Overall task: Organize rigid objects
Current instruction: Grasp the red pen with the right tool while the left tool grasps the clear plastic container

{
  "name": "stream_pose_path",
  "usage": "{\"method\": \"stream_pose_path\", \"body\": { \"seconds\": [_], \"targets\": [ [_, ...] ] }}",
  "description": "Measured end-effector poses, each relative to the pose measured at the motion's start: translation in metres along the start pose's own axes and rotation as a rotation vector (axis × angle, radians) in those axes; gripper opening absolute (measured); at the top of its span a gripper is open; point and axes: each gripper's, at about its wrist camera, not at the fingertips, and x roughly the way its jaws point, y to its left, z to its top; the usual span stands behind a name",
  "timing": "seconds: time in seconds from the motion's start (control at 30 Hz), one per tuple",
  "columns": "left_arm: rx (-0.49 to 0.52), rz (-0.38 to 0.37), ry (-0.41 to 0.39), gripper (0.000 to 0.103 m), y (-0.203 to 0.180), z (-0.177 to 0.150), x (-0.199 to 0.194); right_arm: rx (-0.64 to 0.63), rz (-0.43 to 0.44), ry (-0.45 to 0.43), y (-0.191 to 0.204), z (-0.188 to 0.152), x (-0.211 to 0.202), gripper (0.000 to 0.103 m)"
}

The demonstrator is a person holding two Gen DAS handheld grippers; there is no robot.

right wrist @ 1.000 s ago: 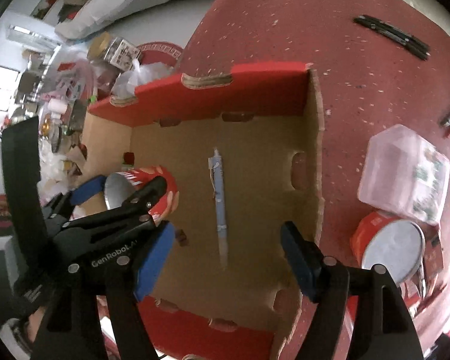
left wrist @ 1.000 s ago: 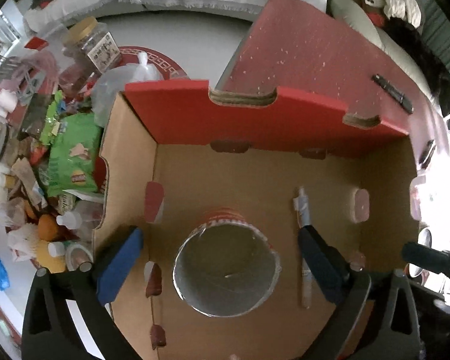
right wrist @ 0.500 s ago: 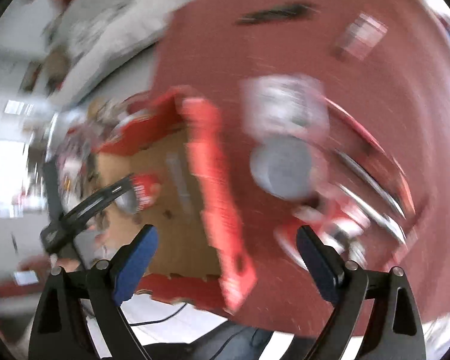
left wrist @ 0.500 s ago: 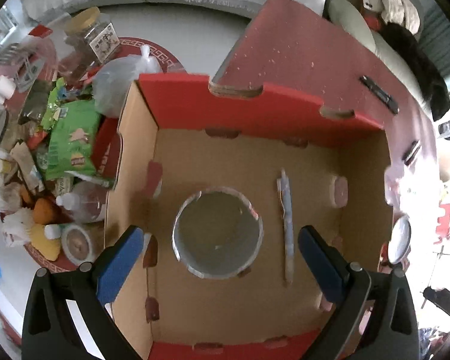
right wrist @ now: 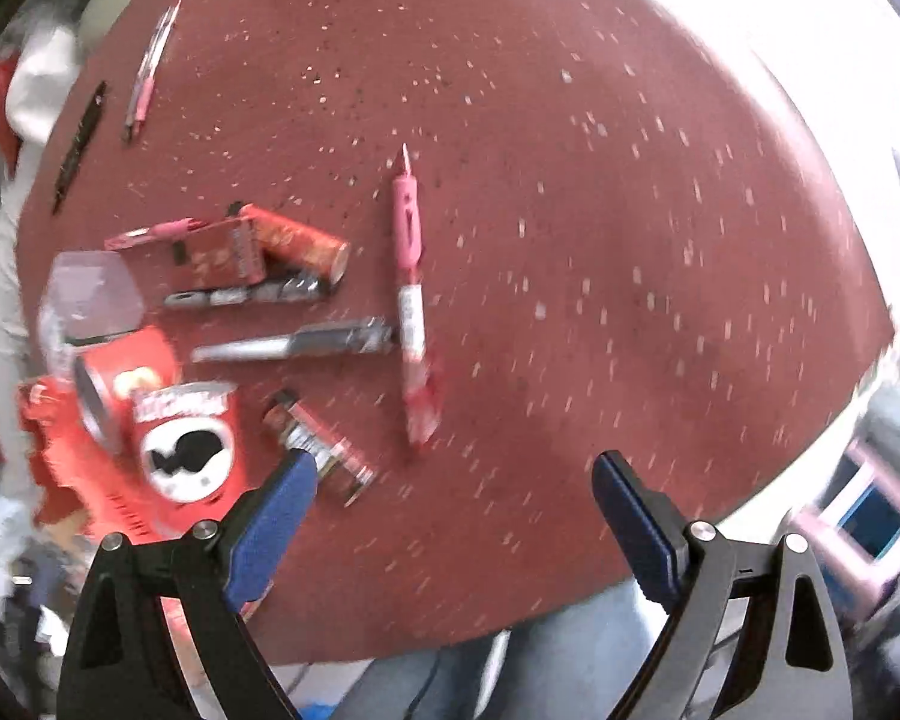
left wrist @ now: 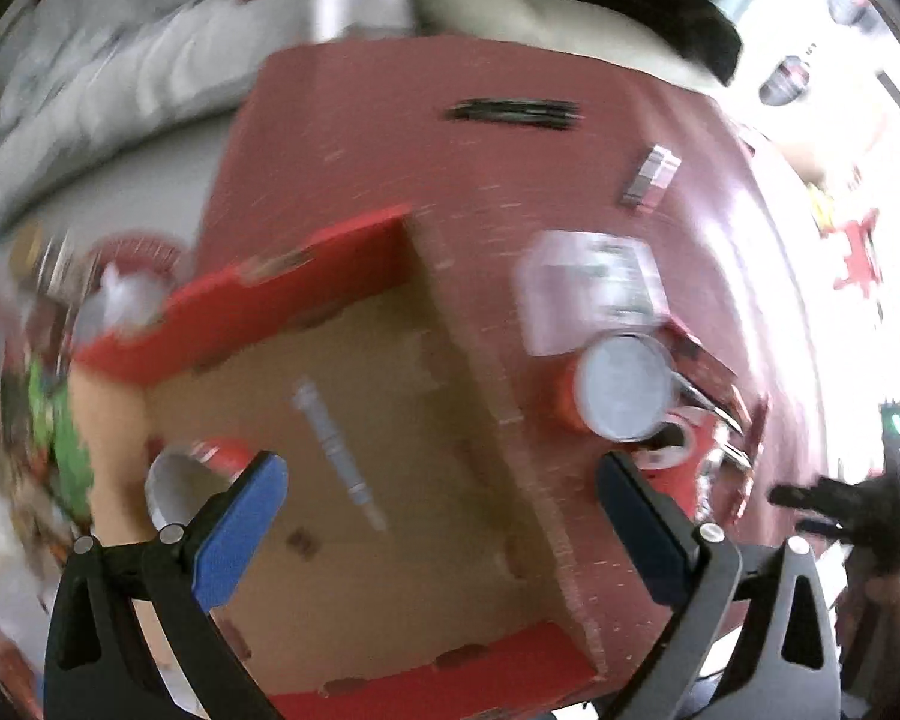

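Sitting packed already in the cardboard box: a can in its left corner and a pen mid-floor. Lying unsorted near the tabletop's left edge: pink pen, markers, cans. Hovering wide-jawed and empty: left gripper, right gripper.

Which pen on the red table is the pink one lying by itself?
The long pink pen, pointing up and down in the middle; the silver pens lie sideways beside it.
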Motion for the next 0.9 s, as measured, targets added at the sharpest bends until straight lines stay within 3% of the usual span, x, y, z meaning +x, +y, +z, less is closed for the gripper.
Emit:
{"method": "stream_pose_path", "body": {
  "seconds": [0.2,0.37,0.47,0.57,0.67,0.73,0.83,0.9],
  "targets": [
    [0.095,0.003,0.012,0.103,-0.050,0.017,0.002,0.002,-0.061,-0.134,0.005,0.031,0.006,0.094],
    [0.105,0.033,0.028,0.103,-0.064,0.029,0.007,-0.024,-0.079,-0.108,0.014,0.052,0.025,0.093],
    [0.092,0.058,0.032,0.103,-0.070,0.038,0.014,-0.090,-0.157,-0.117,0.028,0.054,0.031,0.093],
    [0.047,0.076,0.033,0.103,-0.077,0.056,0.025,-0.116,-0.154,-0.086,0.033,0.058,0.035,0.100],
    [0.009,0.087,0.035,0.103,-0.083,0.073,0.036,-0.142,-0.155,-0.089,0.033,0.063,0.031,0.097],
    [0.000,0.086,0.043,0.103,-0.089,0.082,0.046,-0.175,-0.159,-0.106,0.035,0.064,0.025,0.087],
    [-0.003,0.125,0.050,0.103,-0.098,0.095,0.066,-0.278,-0.173,-0.128,0.044,0.066,0.016,0.056],
    [-0.019,0.135,0.068,0.103,-0.099,0.100,0.078,-0.352,-0.183,-0.136,0.050,0.068,0.012,0.015]
  ]
}}
